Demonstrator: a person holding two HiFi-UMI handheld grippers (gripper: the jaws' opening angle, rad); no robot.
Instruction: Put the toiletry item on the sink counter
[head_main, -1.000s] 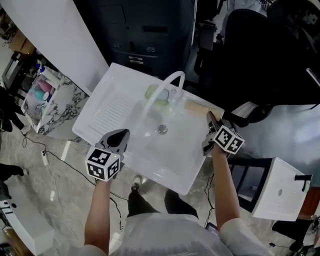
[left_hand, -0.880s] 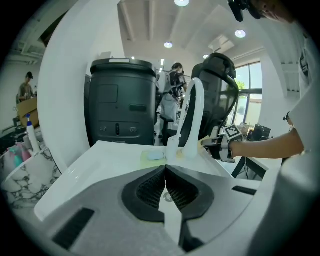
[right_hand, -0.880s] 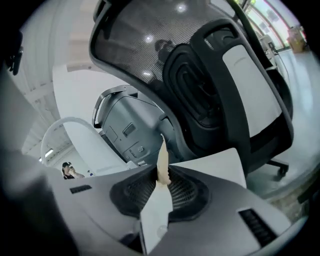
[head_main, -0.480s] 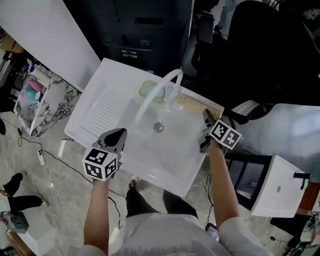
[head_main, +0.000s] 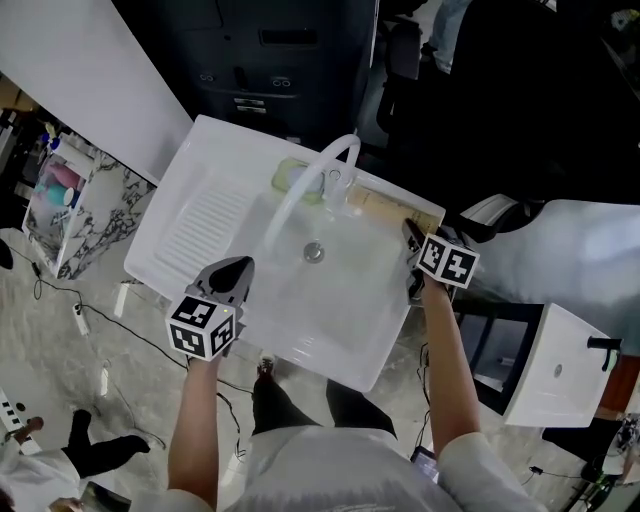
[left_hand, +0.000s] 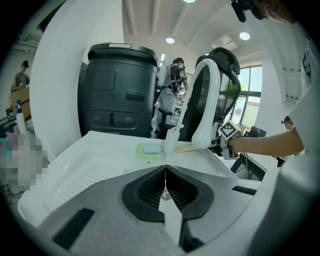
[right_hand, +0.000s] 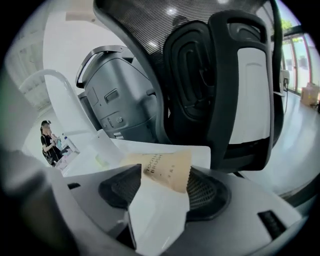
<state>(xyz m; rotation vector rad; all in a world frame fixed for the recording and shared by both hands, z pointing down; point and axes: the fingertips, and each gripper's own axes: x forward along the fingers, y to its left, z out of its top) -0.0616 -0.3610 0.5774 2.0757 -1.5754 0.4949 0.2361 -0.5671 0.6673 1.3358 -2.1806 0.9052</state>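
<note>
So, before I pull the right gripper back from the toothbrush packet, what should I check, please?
1. Toothbrush packet lies on the sink counter: ok.
2. Right gripper jaws are opening, packet between them, pads not pressing: ok.
3. Packet fully away from the counter's edge: cannot tell.
4. Left gripper shut, empty, apart from the packet: ok.
5. Faucet stands off the pull-back path: ok.

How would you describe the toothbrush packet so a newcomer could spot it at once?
On the white sink unit, look along the back ledge right of the arched faucet. The packet lies there between the right tool's opening jaws: flat tan paper, unlike the green soap dish beyond the faucet.
</note>
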